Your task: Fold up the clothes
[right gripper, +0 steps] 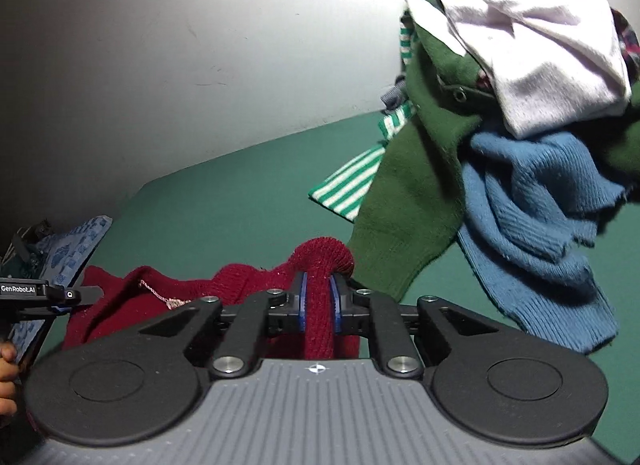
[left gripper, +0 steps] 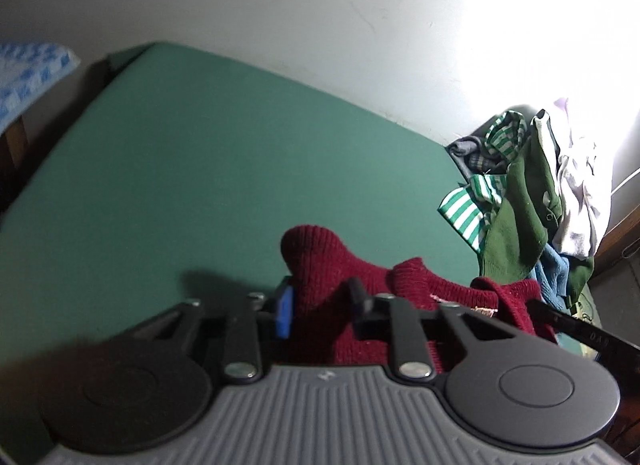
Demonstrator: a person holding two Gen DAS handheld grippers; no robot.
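A dark red knitted sweater (left gripper: pixel 320 257) lies bunched on the green surface (left gripper: pixel 200 165), close in front of both grippers. My left gripper (left gripper: pixel 322 305) has a thick fold of the sweater between its blue pad (left gripper: pixel 285 311) and the other finger, which press on it. In the right wrist view the red sweater (right gripper: pixel 240 277) stretches to the left, a pale label at its neckline. My right gripper (right gripper: pixel 318 305) is shut on a rolled edge of it, which rises above the pads. The left gripper's body (right gripper: pixel 60 297) shows at the left edge there.
A heap of clothes (right gripper: pixel 520 145) rises to the right: dark green, blue knit, green-and-white stripes, white on top; it also shows as a pile (left gripper: pixel 520 193) in the left view. A blue patterned cloth (left gripper: pixel 28 77) lies far left. A pale wall backs the green surface (right gripper: pixel 220 205).
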